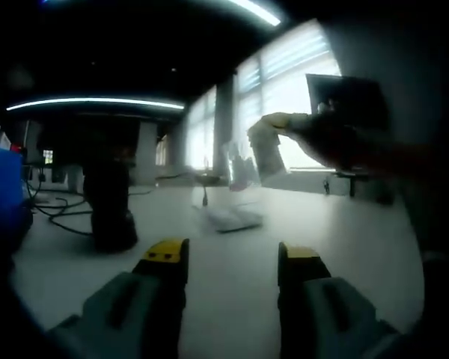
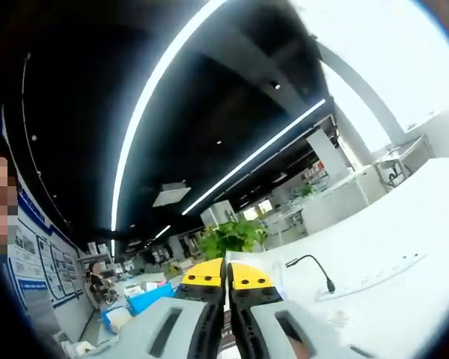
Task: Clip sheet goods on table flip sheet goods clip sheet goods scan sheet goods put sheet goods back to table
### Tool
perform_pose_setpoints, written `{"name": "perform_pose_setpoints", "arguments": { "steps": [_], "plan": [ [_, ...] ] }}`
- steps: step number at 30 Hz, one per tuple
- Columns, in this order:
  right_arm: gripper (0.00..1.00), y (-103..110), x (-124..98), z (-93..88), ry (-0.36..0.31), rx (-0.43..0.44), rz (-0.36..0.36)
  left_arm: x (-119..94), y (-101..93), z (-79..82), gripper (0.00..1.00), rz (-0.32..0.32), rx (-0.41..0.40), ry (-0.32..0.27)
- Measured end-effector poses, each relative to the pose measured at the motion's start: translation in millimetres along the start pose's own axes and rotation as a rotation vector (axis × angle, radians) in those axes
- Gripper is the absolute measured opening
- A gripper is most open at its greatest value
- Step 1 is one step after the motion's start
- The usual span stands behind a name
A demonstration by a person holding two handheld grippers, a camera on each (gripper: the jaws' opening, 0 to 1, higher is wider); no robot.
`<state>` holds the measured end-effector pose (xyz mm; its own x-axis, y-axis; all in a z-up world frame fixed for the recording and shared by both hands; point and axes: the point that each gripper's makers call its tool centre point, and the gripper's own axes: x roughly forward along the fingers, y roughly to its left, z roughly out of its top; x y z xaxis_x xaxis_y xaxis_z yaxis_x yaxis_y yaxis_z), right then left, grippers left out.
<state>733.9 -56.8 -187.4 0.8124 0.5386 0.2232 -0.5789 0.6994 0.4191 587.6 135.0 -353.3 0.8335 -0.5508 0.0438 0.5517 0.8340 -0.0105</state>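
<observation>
My left gripper [image 1: 232,258] hangs open over the white table [image 1: 359,239], nothing between its yellow-tipped jaws. Ahead of it a small pile of pale sheet goods [image 1: 230,218] lies flat on the table. Coming in from the right, my right gripper [image 1: 275,122] holds one pale sheet packet [image 1: 267,158] in the air above the table, hanging down from its tips. In the right gripper view, my right gripper [image 2: 227,275] has its jaws pressed together, and a thin pale edge of the sheet packet [image 2: 275,281] shows beside them. That view points up toward the ceiling.
A dark upright device [image 1: 111,209] stands on the table at the left with cables [image 1: 56,213] behind it. A blue object [image 1: 1,194] sits at the far left edge. Bright windows [image 1: 284,82] lie behind. A white desk with a gooseneck cable [image 2: 314,268] shows at the right.
</observation>
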Motion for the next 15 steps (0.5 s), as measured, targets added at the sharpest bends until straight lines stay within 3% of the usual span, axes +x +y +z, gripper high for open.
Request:
{"name": "perform_pose_setpoints", "arguments": {
  "steps": [11,15],
  "plan": [
    [0.0,8.7,21.6,-13.6,-0.006,-0.023,0.012,-2.1,-2.7,1.3,0.4,-0.009,0.002,-0.007],
    [0.0,11.7,31.2,-18.5,-0.018,-0.038,0.013,-2.3,-5.0,1.3,0.36,-0.015,-0.011,-0.008]
  ]
}}
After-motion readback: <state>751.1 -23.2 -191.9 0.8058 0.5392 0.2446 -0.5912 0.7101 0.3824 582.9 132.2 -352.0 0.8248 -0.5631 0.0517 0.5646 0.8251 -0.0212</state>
